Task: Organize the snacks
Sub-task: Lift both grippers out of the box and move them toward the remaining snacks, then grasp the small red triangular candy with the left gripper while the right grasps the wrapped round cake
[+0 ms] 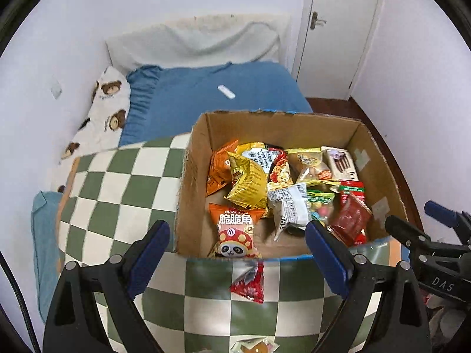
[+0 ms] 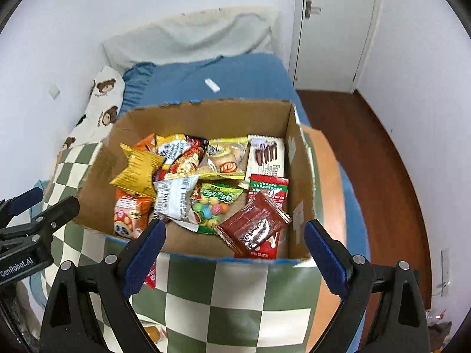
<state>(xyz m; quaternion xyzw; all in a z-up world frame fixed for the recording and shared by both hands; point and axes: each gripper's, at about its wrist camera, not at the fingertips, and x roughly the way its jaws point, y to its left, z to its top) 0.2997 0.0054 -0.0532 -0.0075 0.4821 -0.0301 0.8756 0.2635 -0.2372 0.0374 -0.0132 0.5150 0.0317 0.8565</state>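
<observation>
An open cardboard box [image 1: 273,123] [image 2: 206,114] stands on a green-and-white checked cloth [image 1: 117,182] [image 2: 235,309] and holds several snack packets. Among them are an orange panda packet [image 1: 235,226] [image 2: 129,214], a yellow bag [image 1: 247,179] [image 2: 137,170], a dark red sachet [image 1: 350,217] [image 2: 253,223] and a chocolate-stick box [image 1: 341,161] [image 2: 266,156]. A small red packet [image 1: 248,282] [image 2: 150,276] lies on the cloth in front of the box. My left gripper [image 1: 238,253] [image 2: 48,200] hovers open above that packet. My right gripper [image 2: 235,253] [image 1: 415,216] hangs open over the box's near edge, holding nothing.
The cloth covers a bed with a blue sheet [image 1: 206,88], a bear-print pillow [image 1: 109,111] and a small white stick-like object [image 1: 226,91]. Another packet [image 1: 254,345] lies at the near edge. A wooden floor [image 2: 368,147] and a white door [image 2: 332,29] are to the right.
</observation>
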